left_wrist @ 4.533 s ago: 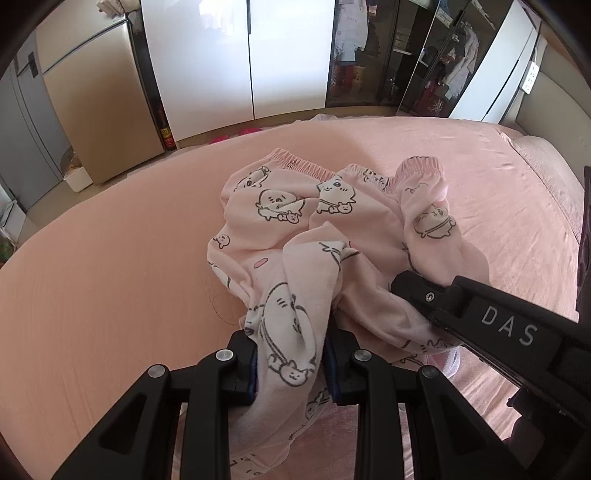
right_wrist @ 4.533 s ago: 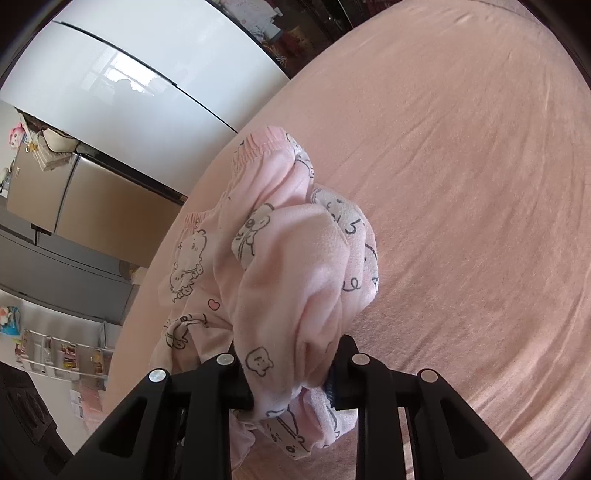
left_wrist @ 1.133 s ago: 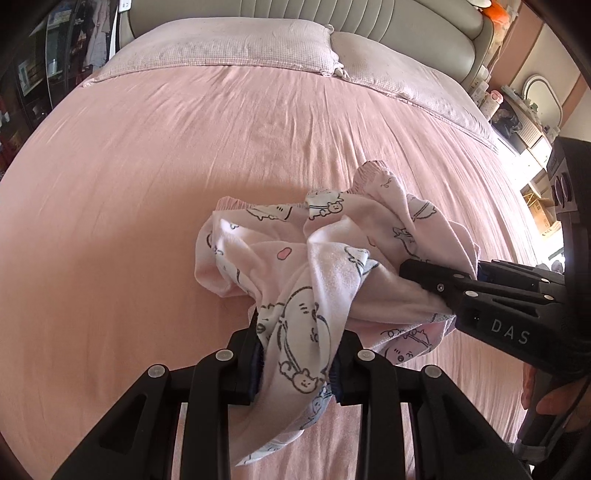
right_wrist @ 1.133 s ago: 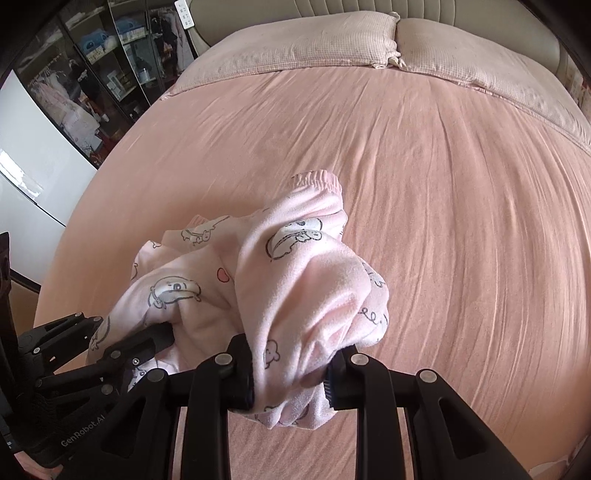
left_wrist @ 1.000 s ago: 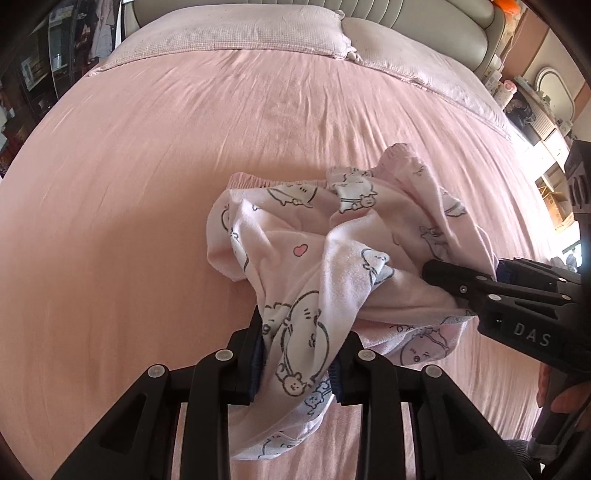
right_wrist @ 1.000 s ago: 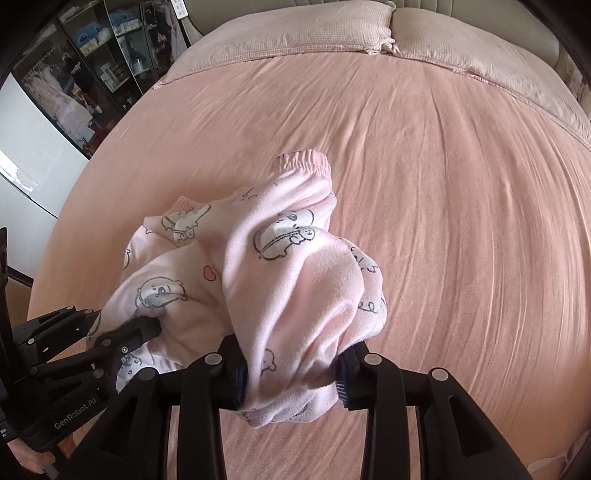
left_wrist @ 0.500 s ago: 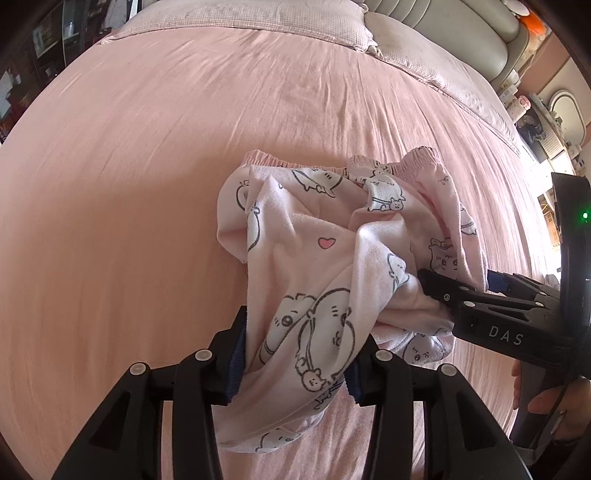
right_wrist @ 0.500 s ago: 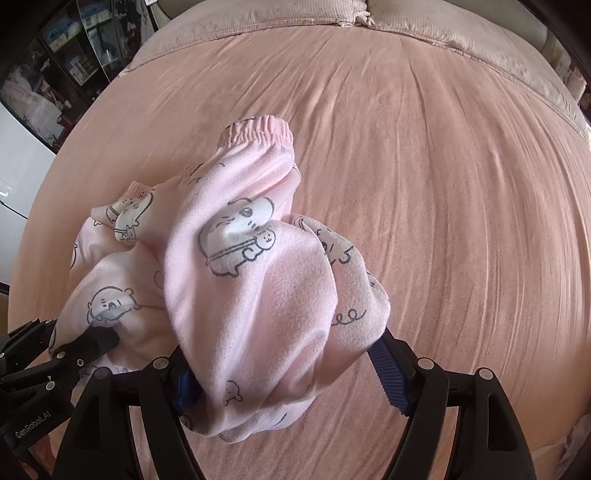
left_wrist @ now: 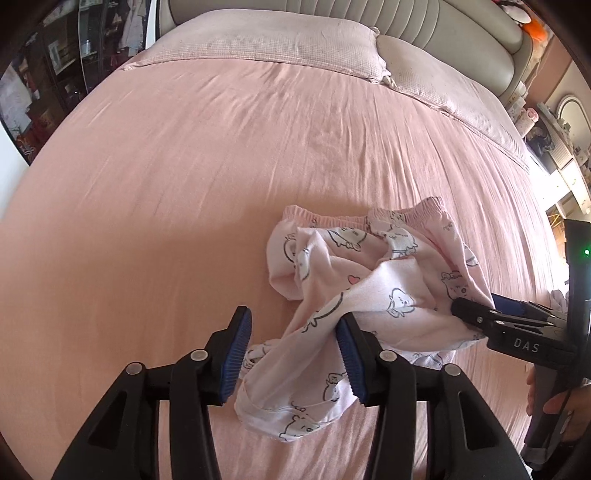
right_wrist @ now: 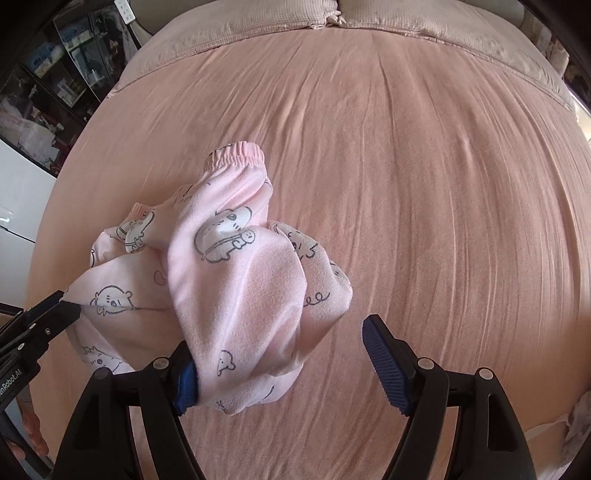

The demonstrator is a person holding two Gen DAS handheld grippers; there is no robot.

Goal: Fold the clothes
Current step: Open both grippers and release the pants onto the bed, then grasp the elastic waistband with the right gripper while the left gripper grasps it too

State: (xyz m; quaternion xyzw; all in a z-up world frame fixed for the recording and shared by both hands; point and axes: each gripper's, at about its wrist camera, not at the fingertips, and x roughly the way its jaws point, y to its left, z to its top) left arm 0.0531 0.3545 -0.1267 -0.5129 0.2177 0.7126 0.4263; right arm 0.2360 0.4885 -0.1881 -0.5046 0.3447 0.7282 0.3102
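Observation:
Crumpled pale pink pyjama trousers (left_wrist: 369, 288) with a cartoon animal print lie bunched on the pink bed sheet (left_wrist: 184, 184). The left gripper (left_wrist: 293, 356) hangs just above them, its jaws opening. A fold of cloth lies loose between its pads and touches only the right one. In the right wrist view the trousers (right_wrist: 236, 277) drape against the left pad of my right gripper (right_wrist: 284, 373), which is open with a wide gap to its right pad. The right gripper's fingers (left_wrist: 476, 314) show at the heap's right edge.
Two pillows (left_wrist: 266, 40) and a padded headboard (left_wrist: 369, 14) close the far end of the bed. Glass-fronted cabinets (right_wrist: 55, 74) stand to the left. A person's hand (left_wrist: 554, 402) holds the right gripper's handle. Bare sheet (right_wrist: 443, 184) spreads around the heap.
Both grippers were shut on the trousers and have opened wide, letting the cloth go. The heap has slumped onto the sheet, and the left gripper has lifted a little.

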